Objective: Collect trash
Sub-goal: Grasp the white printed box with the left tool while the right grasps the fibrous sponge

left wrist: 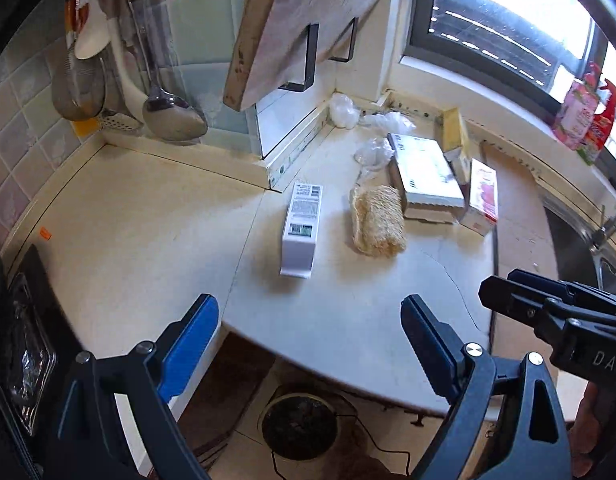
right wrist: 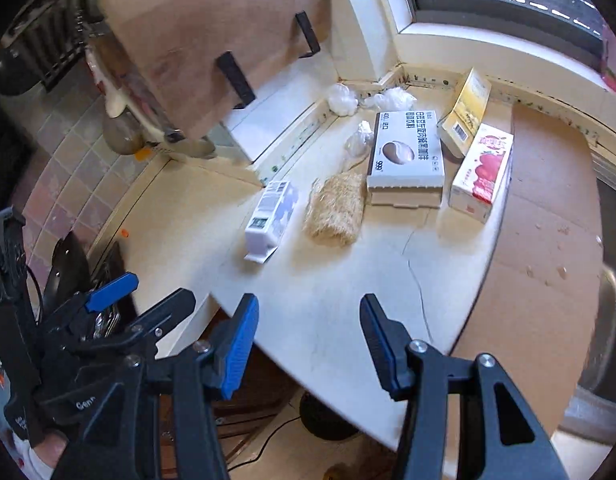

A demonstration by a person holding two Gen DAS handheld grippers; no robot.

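Note:
Trash lies on the cream counter [left wrist: 147, 220]: a small white labelled box [left wrist: 301, 224] [right wrist: 269, 216], a straw-coloured scrub pad [left wrist: 378, 220] [right wrist: 336, 208], a large white box [left wrist: 426, 178] [right wrist: 406, 156], a red strawberry carton [left wrist: 484, 196] [right wrist: 484, 172], a yellow carton [left wrist: 454, 136] [right wrist: 466, 112] and crumpled plastic bags [left wrist: 342, 110] [right wrist: 360, 140]. My left gripper [left wrist: 310, 320] hangs open over the counter's front edge, short of the small box, with nothing between its fingers. My right gripper [right wrist: 310, 320] is beside it, open and empty, and also shows in the left wrist view [left wrist: 548, 308].
A wooden cutting board [left wrist: 299, 20] rests on black brackets above the back corner. Ladles [left wrist: 173, 116] hang at the left wall. A stove [left wrist: 23, 344] is far left and a steel sink [left wrist: 580, 248] is right. A round bin [left wrist: 299, 426] stands on the floor below the counter edge.

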